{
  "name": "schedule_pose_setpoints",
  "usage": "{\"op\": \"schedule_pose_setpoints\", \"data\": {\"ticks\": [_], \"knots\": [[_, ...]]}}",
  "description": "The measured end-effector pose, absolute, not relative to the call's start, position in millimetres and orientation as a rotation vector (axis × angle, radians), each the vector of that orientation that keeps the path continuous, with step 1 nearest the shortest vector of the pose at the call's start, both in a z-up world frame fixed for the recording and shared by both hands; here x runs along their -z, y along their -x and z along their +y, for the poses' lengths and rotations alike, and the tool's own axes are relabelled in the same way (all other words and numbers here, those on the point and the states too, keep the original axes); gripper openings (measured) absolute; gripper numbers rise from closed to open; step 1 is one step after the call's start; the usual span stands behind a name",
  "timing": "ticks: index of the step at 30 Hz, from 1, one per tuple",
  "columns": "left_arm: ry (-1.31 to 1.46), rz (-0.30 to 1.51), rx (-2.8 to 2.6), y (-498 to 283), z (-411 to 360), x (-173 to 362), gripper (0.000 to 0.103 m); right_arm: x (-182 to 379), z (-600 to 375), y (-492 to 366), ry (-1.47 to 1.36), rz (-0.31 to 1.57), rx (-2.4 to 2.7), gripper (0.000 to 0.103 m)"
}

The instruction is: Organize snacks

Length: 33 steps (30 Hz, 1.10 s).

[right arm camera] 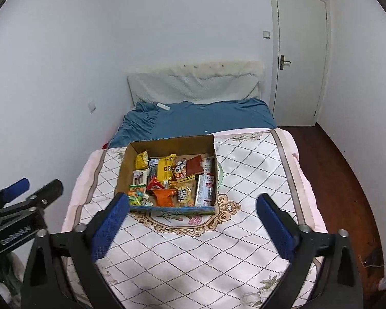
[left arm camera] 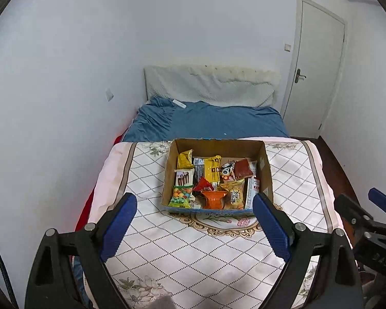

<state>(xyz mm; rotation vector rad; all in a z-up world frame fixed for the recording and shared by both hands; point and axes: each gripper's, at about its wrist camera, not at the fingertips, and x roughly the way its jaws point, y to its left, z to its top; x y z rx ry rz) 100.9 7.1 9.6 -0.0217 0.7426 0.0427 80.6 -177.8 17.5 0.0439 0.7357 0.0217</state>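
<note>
At the lower left of the left wrist view, the left gripper [left arm camera: 194, 200] hangs above the quilt with its blue-padded jaws spread wide and nothing between them. Its left finger pad [left arm camera: 118, 228] sits over the diamond-patterned quilt [left arm camera: 193, 252], which covers the near part of the bed.

In the middle of the frame rests the cardboard box [left arm camera: 171, 172], open at the top, standing on the quilt just beyond the floral medallion. It is full of snack packets lying loosely on one another: a green candy bag [left arm camera: 180, 196] in the near left corner, a chocolate-stick pack [left arm camera: 184, 176] behind it, a yellow packet [left arm camera: 184, 159] in the far left corner, an orange packet [left arm camera: 213, 198] at the near middle, and a brown-red pouch [left arm camera: 242, 168] toward the far right.

These packets look light, thin and crinkly, probably slick foil or film, so they would likely slide or buckle under a broad squeeze. A sealed edge or crimped end seems the safest place to pinch. The box itself looks stiff enough to be taken by a wall.

At the right of the right wrist view, the right gripper [right arm camera: 193, 202] likewise stands wide open and empty, near the box's front edge. Beyond it are the dark wooden floor [right arm camera: 347, 180] and the white door [right arm camera: 301, 51].
</note>
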Motion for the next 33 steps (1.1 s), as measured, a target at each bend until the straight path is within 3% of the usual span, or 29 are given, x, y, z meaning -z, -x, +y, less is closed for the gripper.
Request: {"op": "schedule_pose_setpoints", "data": {"ticks": [2,33], "knots": [[0.018,0.730,-0.048,-102,7,-7,0.103,-13,-180,-85,-0.052,0.738,-0.009,0.103],[-0.005,0.729,-0.076,-117,-1,14,0.103,6,-181,-108,-0.035,0.751,0.035,0.103]]}}
